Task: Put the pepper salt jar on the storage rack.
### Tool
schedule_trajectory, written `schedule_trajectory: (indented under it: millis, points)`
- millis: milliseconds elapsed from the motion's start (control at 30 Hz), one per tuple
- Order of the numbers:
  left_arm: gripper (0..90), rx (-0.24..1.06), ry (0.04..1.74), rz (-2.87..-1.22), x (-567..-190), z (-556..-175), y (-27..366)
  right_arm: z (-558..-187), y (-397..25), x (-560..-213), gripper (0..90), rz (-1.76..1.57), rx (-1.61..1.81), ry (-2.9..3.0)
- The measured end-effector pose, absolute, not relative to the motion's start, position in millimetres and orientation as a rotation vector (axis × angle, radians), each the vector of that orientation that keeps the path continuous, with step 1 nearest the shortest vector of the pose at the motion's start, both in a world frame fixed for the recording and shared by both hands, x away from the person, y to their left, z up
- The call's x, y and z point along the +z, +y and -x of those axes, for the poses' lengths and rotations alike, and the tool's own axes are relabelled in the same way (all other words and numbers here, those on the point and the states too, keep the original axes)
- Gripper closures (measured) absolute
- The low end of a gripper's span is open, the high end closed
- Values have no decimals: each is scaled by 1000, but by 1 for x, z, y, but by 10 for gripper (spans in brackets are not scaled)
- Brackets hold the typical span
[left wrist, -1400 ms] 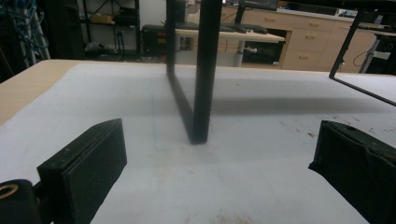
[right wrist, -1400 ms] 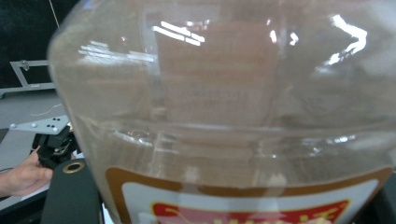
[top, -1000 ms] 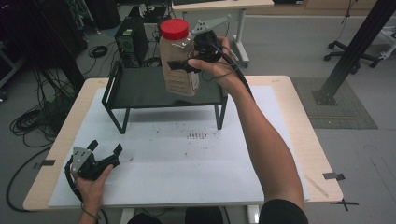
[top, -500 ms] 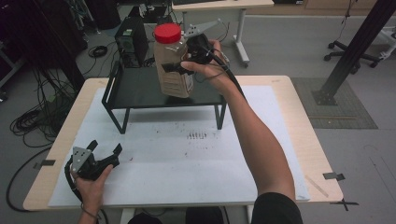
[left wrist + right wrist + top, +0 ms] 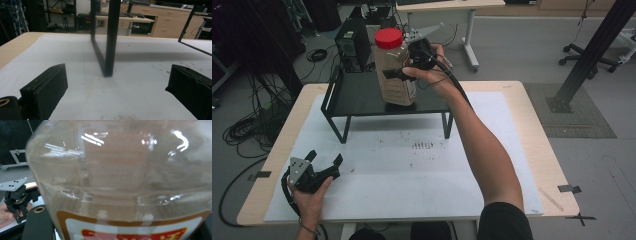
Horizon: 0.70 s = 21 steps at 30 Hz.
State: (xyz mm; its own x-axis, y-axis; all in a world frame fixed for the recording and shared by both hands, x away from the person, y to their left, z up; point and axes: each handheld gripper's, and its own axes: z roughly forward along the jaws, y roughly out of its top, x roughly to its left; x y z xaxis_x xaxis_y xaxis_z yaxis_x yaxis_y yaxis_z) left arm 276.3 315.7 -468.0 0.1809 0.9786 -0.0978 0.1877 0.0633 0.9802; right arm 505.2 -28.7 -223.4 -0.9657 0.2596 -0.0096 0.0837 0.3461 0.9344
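The right gripper (image 5: 404,74) is raised over the far side of the counter (image 5: 512,150), its fingers clamped on the sides of a big clear jar (image 5: 394,67) with a red lid (image 5: 388,37); the jar is full of a brownish filling and carries a label with a brown edge and red print on its lower part; it stands roughly upright, leaning a little, with its base low over the black shelf (image 5: 362,97), though whether the base touches the shelf top cannot be told from the high view; in the right gripper view the jar (image 5: 130,180) sits right against the camera, blurred, with the label at the bottom and light glinting off the plastic; the black shelf stands on thin legs toward the back of the counter, on a white sheet (image 5: 412,170) that covers most of the wooden top, with a few dark specks on the sheet in front of it; the left gripper (image 5: 323,161) is well apart from all this, low at the near left corner of the counter in the person's hand (image 5: 309,192), its fingers spread wide with nothing between them; in the left gripper view the two black fingers (image 5: 47,87) frame bare white sheet and one leg of the shelf (image 5: 109,50) straight ahead; a cable trails from the right gripper along the forearm.
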Motion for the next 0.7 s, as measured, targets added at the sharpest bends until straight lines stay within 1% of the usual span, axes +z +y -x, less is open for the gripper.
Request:
schedule_trajectory:
  millis: [700]
  points:
    - [31,918,1236,-1361,-468,-277,315,-513,-23,-234,253,-317,1672,2457]
